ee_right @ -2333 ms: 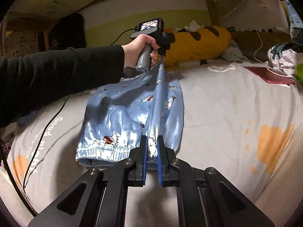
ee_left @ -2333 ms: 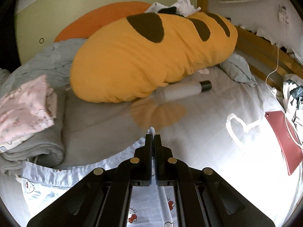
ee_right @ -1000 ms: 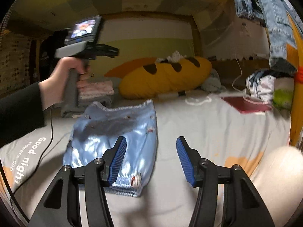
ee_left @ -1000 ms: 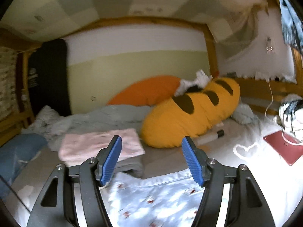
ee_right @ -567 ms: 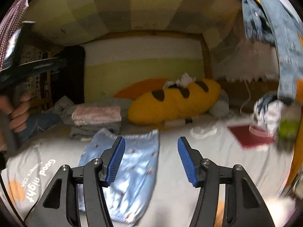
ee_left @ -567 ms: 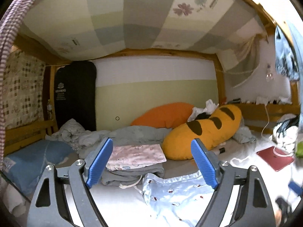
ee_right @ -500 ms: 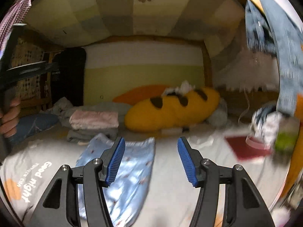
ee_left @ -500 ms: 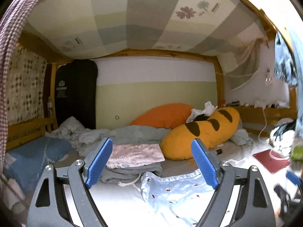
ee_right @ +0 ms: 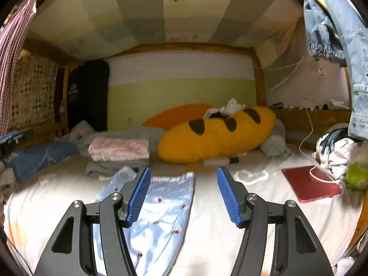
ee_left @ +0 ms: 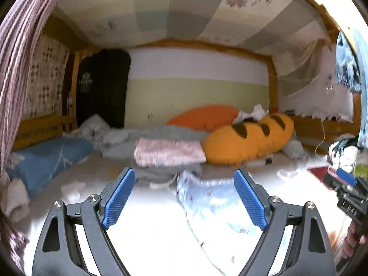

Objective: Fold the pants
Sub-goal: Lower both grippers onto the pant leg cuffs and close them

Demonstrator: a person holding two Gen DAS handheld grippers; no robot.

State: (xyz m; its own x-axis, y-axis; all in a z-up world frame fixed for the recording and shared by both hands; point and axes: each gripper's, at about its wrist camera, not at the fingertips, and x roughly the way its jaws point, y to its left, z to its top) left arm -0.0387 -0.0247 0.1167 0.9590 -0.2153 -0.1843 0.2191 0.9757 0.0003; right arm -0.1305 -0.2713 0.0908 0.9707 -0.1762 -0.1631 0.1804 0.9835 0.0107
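The light-blue printed satin pants (ee_right: 161,209) lie folded lengthwise into one long strip on the white bed sheet (ee_right: 230,207), free of the left gripper (ee_left: 184,197) and the right gripper (ee_right: 182,195), whose jaws stand wide and empty, the left's having just been opening, so crosswise folds remain.

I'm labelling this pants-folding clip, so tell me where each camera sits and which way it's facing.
Left wrist: on the open left gripper, facing the headboard wall; a hand shows at right.
Right wrist: on the open right gripper, facing likewise; no body part shows.
Shared: blue pants on the bed, bread-shaped pillow.
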